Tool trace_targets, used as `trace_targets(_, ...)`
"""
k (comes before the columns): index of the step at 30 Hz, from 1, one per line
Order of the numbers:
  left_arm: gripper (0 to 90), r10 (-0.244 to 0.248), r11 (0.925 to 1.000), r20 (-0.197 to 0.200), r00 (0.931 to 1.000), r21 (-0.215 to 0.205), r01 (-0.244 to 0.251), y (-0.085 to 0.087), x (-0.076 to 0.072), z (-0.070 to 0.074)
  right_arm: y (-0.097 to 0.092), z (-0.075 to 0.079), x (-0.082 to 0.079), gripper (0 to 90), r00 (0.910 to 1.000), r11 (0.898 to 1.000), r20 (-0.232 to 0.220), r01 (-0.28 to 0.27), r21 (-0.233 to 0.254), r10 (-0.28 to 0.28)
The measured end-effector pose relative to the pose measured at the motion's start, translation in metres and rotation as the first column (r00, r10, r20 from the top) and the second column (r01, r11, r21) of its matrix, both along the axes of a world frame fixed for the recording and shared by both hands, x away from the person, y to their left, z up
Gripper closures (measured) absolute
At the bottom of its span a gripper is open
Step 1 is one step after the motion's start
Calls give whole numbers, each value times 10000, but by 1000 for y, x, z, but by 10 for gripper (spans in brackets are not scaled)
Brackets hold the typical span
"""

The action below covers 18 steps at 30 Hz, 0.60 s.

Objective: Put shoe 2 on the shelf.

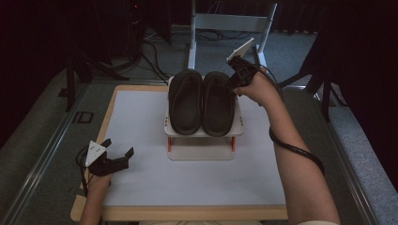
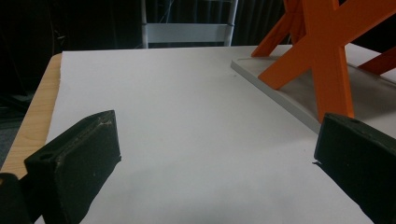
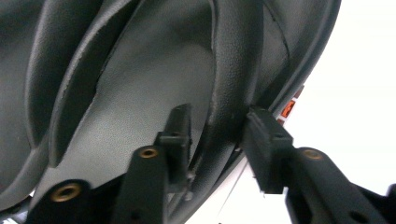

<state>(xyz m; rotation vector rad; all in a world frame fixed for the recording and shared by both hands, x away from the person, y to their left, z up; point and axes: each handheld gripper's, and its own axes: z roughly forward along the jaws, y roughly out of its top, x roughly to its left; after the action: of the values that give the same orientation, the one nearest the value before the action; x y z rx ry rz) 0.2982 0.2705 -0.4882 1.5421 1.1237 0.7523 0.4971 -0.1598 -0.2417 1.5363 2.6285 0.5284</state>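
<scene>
black slippers lie lengthwise away from the person; right hand-held gripper pinches one's rim, left spread.

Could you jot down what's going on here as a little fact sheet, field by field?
Setting: white-topped table
Stand: small white rack with orange legs
On the rack: two black slippers side by side
Right gripper: jaws either side of the right slipper's side wall
Left gripper: open, holding nothing, near the table's front left
</scene>
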Motion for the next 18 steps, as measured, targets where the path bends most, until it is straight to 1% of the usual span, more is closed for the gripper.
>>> trace_targets(1, 0, -1, 10000, -1, 10000, -5, 1, 0, 0, 0, 0, 1, -1, 528, 9997, 10000, 235, -55, -34, 56)
trace_targets(2, 0, -1, 10000, 2, 10000, -7, 1, 0, 0, 0, -1, 2, -1, 521, 9993, 10000, 359, -75, -58, 77)
trace_targets(4, 0, -5, 10000, 3, 10000, -4, 5, 0, 0, 0, -2, 4, -3, 459, 9979, 9999, 640, -116, 103, 109)
trace_targets(5, 0, -4, 10000, 9, 10000, -9, 4, 0, 0, 0, -4, 5, -4, 447, 9957, 9995, 905, -237, 202, 218)
trace_targets(8, 0, 1, 10000, 2, 10000, -7, -1, 0, 0, 0, -9, 10, -5, 364, 9927, 9985, 1198, -191, 504, 129)
trace_targets(9, 0, 2, 10000, 0, 10000, -7, -2, 0, 0, 0, -11, 11, -7, 344, 9889, 9979, 1458, -374, 537, 292)
trace_targets(10, 0, 3, 10000, 1, 10000, -5, -3, 0, 0, 0, -13, 12, -7, 340, 9868, 9979, 1580, -431, 489, 348)
trace_targets(11, 0, 3, 10000, 1, 10000, -2, -3, 0, 0, 0, -16, 13, -8, 301, 9869, 9981, 1591, -352, 500, 268)
trace_targets(13, 0, 3, 10000, 14, 10000, 1, -3, 0, 0, 0, -21, 14, -9, 281, 9850, 9969, 1706, -381, 683, 259)
trace_targets(14, 0, 7, 10000, 14, 10000, -4, -7, 0, 0, 0, -23, 15, -10, 257, 9845, 9962, 1734, -401, 779, 261)
trace_targets(15, 0, 9, 10000, 11, 10000, -6, -9, 0, 0, 0, -27, 15, -10, 230, 9815, 9953, 1908, -350, 907, 172)
trace_targets(16, 0, 9, 10000, 14, 10000, -8, -9, 0, 0, 0, -29, 15, -10, 230, 9796, 9950, 2004, -333, 938, 139)
trace_targets(18, 0, 14, 10000, 3, 10000, -6, -14, 0, 0, 0, -34, 14, -11, 203, 9750, 9954, 2212, -433, 849, 236)
